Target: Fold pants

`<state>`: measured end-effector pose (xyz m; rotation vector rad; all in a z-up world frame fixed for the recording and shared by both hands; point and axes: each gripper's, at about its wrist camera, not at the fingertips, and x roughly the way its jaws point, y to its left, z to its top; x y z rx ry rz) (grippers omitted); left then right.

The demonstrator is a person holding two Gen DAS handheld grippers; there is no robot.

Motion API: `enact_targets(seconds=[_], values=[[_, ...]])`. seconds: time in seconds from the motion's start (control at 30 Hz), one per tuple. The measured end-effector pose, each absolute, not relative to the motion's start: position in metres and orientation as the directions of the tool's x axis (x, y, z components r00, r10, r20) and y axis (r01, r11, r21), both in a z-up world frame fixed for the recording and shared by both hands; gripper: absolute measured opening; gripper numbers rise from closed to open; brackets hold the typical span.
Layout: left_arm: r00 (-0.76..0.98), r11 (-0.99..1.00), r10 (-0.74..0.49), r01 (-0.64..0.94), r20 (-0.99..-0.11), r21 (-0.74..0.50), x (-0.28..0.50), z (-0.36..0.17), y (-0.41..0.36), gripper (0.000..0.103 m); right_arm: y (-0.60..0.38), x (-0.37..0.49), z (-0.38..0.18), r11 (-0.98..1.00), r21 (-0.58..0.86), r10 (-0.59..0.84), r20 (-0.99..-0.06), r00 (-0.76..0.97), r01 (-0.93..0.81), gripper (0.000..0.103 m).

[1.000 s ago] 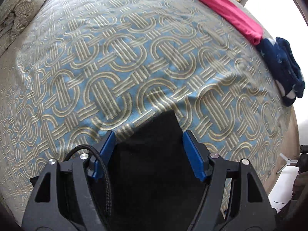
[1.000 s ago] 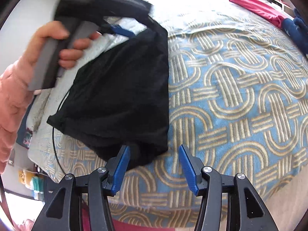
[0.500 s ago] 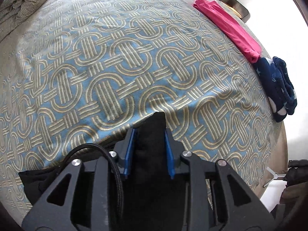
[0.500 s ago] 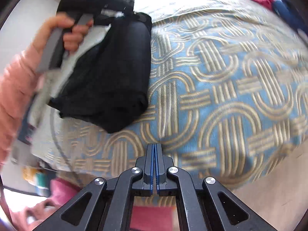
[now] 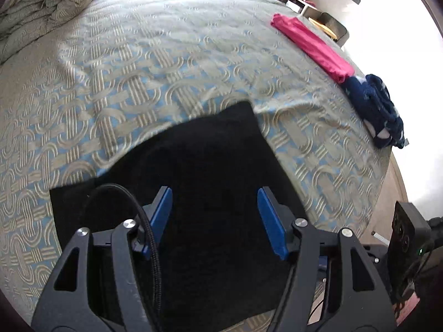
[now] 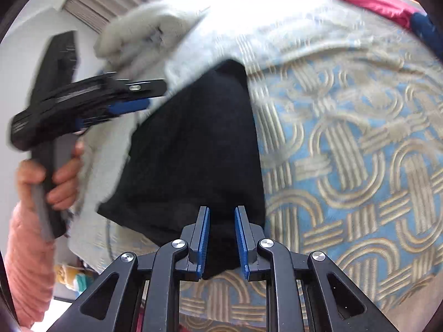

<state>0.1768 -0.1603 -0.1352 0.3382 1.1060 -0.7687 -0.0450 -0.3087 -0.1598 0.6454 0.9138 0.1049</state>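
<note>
The black pants (image 5: 210,163) lie folded flat on the patterned bedspread (image 5: 138,77). My left gripper (image 5: 214,215) is open above them, its blue pads wide apart with nothing held. In the right wrist view the pants (image 6: 199,144) lie at the near bed edge. My right gripper (image 6: 221,238) is partly open, its pads either side of the pants' near corner, not clamped. The left gripper (image 6: 130,105) shows there, blurred, held in a hand above the pants' far left side.
Folded pink pants (image 5: 313,45) and a folded navy garment (image 5: 379,110) lie along the bed's far right edge. A rolled duvet (image 5: 41,5) sits at the far left. A phone on a mount (image 5: 404,238) stands right of the bed.
My left gripper was shut on the pants half a second ago; it has let go and opened, and the pants now lie flat. My right gripper went from shut to partly open at the pants' corner.
</note>
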Motion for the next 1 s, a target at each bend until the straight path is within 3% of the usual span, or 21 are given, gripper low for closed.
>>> enact_targets(seconds=[0.1,0.23,0.4,0.5,0.6,0.67,0.73,1.0], values=[[0.232,0.742,-0.298,0.667,-0.926,-0.071,0.174,-0.180,-0.136,0.065,-0.300,-0.056,-0.175,0.800,0.570,0.356,-0.705,0.613,0.191,0.017],[0.294,0.777,-0.319,0.626,-0.901,-0.071,0.157,-0.164,-0.123,0.065,-0.292,-0.065,-0.173,0.837,0.516,0.373,-0.782,0.500,0.183,0.017],[0.364,0.792,-0.360,0.606,-0.859,-0.075,0.140,-0.137,-0.105,0.065,-0.291,-0.062,-0.138,0.889,0.420,0.258,-0.787,0.561,0.180,0.019],[0.365,0.801,-0.338,0.595,-0.867,-0.061,0.143,-0.144,-0.094,0.078,-0.282,-0.043,-0.125,0.906,0.393,0.230,-0.770,0.595,0.157,0.019],[0.377,0.856,-0.213,0.518,-0.901,0.014,0.160,-0.177,-0.076,0.081,-0.262,-0.019,-0.135,0.908,0.404,0.270,-0.769,0.580,0.114,0.025],[0.337,0.890,-0.280,0.443,-0.899,-0.111,0.169,-0.182,-0.053,0.085,-0.251,-0.008,-0.161,0.916,0.370,0.256,-0.836,0.486,0.153,0.027],[0.313,0.896,-0.324,0.405,-0.893,-0.183,0.173,-0.178,-0.038,0.085,-0.249,-0.013,-0.167,0.915,0.373,0.247,-0.822,0.513,0.158,0.027],[0.475,0.926,-0.278,0.365,-0.835,-0.101,0.173,-0.128,0.005,0.084,-0.239,-0.019,-0.160,0.934,0.319,0.204,-0.846,0.492,0.162,0.028]])
